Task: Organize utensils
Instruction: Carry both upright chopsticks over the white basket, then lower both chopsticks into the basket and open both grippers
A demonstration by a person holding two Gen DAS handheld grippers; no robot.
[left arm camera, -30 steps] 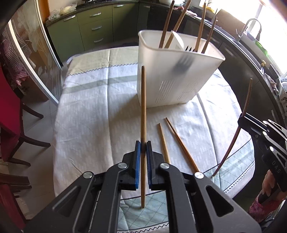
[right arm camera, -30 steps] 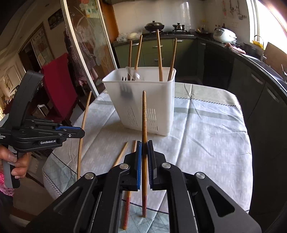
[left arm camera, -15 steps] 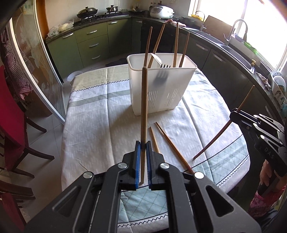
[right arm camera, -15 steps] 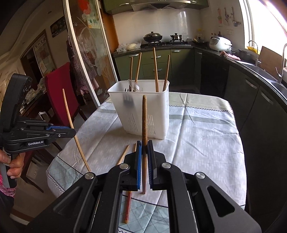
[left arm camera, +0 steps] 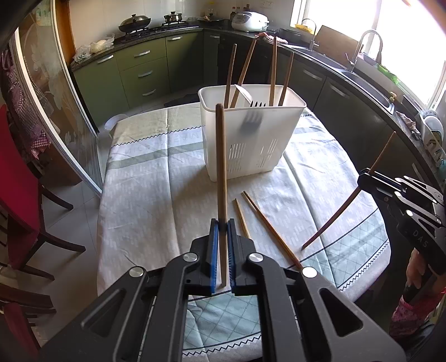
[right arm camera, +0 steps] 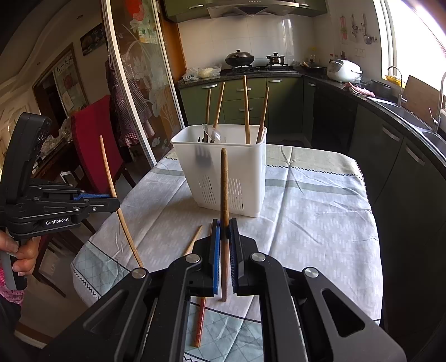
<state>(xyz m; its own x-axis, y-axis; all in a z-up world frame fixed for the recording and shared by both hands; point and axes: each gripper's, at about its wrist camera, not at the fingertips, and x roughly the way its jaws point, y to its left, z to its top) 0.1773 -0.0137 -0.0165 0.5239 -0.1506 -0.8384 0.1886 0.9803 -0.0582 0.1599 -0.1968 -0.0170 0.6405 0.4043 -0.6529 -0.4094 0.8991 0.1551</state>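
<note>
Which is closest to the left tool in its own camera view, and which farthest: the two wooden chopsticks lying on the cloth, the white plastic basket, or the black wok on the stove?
1. Two loose wooden chopsticks, on the tablecloth just right of the left tool.
2. White plastic utensil basket, mid-table, ahead.
3. Black lidded wok, on the back counter, far left.

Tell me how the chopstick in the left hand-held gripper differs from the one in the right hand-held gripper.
The left chopstick looks paler and slimmer; the right chopstick is darker and reddish brown. Seen from the opposite wrist cameras, the left chopstick leans one way, while the right chopstick slants the other. Both are wooden, clamped mid-length, one in the left hand-held gripper and one in the right hand-held gripper, and held above the tablecloth, short of the white caddy.
</note>
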